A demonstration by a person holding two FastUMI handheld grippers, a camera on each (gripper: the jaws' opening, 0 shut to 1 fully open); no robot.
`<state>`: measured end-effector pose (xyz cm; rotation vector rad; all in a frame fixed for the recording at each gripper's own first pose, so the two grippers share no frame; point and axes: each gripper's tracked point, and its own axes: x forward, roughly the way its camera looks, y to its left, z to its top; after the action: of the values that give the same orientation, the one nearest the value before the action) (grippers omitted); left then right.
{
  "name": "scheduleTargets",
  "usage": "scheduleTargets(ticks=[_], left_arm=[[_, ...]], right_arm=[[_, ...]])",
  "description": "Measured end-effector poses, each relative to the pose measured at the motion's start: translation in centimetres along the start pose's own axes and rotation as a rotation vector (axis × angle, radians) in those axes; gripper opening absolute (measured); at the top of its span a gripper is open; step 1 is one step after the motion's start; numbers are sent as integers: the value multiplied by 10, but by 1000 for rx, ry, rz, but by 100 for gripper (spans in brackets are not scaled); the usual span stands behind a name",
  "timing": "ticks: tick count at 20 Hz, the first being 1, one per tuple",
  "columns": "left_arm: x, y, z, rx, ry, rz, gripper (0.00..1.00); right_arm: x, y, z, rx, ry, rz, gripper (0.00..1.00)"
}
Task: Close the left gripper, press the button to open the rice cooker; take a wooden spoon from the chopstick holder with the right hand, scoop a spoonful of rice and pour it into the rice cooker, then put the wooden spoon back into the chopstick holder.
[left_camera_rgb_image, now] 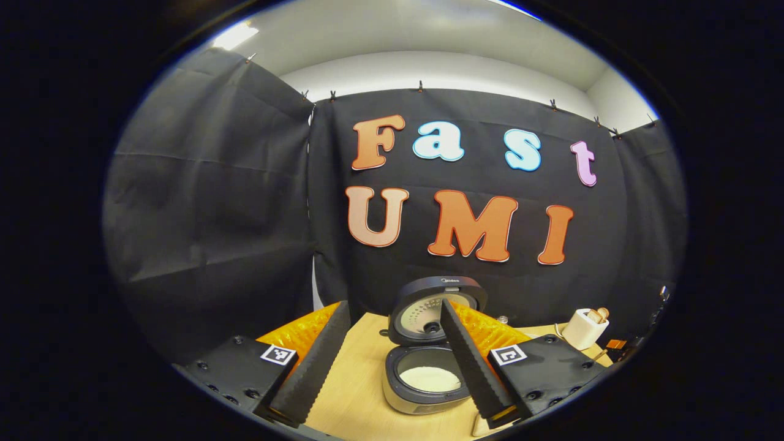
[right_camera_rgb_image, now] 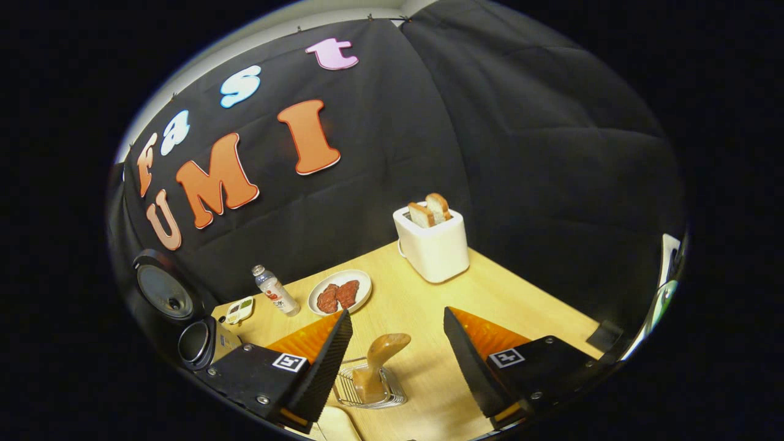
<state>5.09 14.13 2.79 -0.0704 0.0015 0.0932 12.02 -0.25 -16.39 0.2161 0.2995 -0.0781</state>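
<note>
Rice cooker (left_camera_rgb_image: pixel 429 343) lower centre of left gripper view, lid up, rice inside. Left gripper (left_camera_rgb_image: pixel 392 361) wide open, empty. Right gripper (right_camera_rgb_image: pixel 395 361) wide open, empty, above wooden spoon (right_camera_rgb_image: pixel 381 361) standing in wire chopstick holder (right_camera_rgb_image: pixel 367 392), bottom centre of right gripper view. Risk: careless withdrawal tips light holder, spoon falls out.

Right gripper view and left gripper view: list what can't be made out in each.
- Right gripper view: the rice cooker lies at the curved left edge, so its inside is hidden.
- Right gripper view: the spoon has its lower end down in the wire holder.
- Left gripper view: the cooker's front right is covered by a finger.
- Left gripper view: the toaster is too small for detail.
</note>
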Motion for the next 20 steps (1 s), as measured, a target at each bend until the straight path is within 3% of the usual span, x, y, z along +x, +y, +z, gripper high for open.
scheduleTargets(ticks=[5,9,15,20], left_arm=[[40,-21,2,-20,12,-32,99],[84,-36,20,11,10,-48,99],[164,-83,55,26,-2,-134,99],[246,-104,48,45,62,-152,98]], right_arm=[[-35,16,66,-148,-80,-18,95],[-77,41,108,-255,-147,13,95],[-112,72,136,-230,-198,56,95],[-127,85,138,-205,-216,72,95]])
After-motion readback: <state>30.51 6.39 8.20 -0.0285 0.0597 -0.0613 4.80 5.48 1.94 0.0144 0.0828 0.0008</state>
